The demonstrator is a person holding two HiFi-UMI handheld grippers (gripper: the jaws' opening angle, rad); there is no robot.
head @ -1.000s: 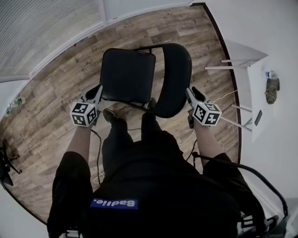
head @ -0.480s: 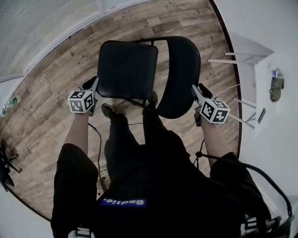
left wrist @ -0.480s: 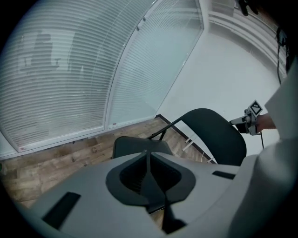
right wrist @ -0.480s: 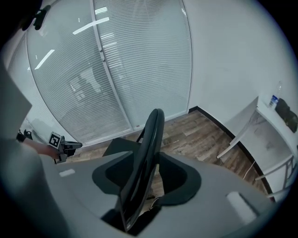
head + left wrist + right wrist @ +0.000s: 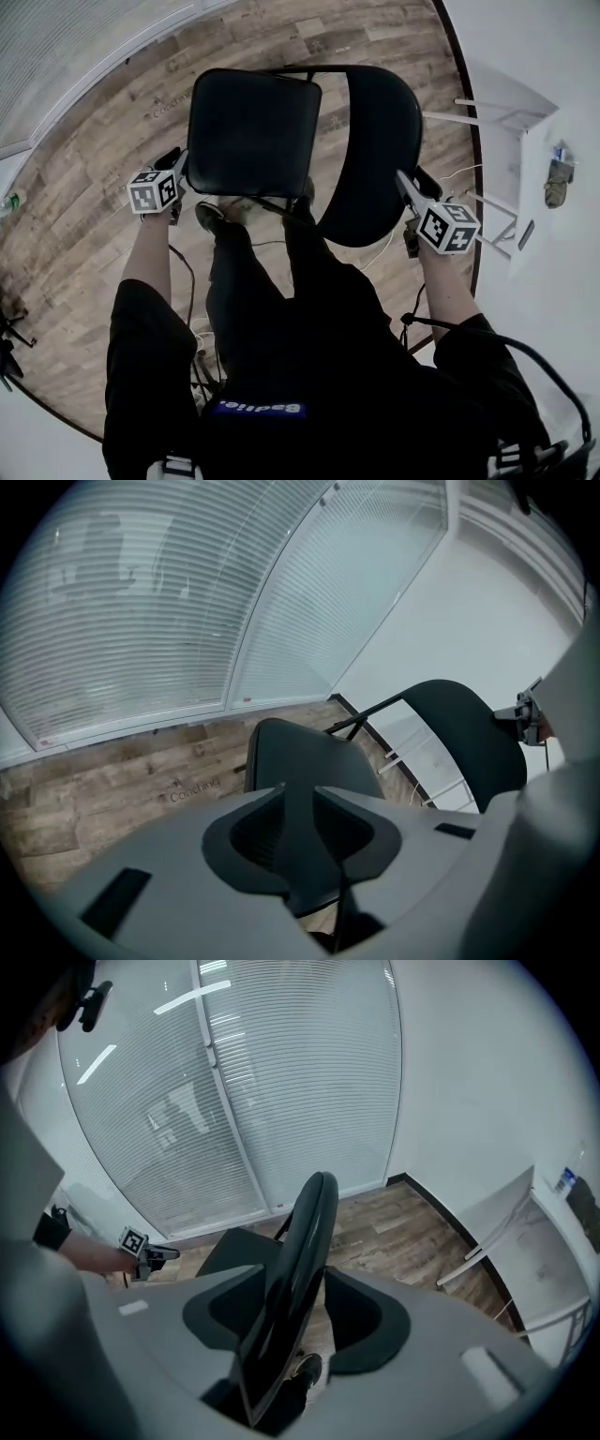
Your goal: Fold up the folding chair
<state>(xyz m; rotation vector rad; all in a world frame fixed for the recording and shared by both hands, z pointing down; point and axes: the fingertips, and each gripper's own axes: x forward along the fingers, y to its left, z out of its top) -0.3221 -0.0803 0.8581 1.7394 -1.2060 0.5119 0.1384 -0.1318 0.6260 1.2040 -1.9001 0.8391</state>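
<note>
Folding chair: seat edge straddled by left gripper at 9 o'clock, backrest by right gripper at 3 o'clock. Both jaws apart, just opened, nothing clamped. Slip likely; shoe could be hit.

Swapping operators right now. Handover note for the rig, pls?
Left gripper: open, jaws have just been opening, seat edge between them, no clamp visible.
Right gripper: open, jaws have just been opening, backrest edge between them, gap beside it.
Done: one gripper at each part.
Left: nothing is folded; seat is down, backrest upright. Probably close on both, then bring seat and backrest together.
</note>
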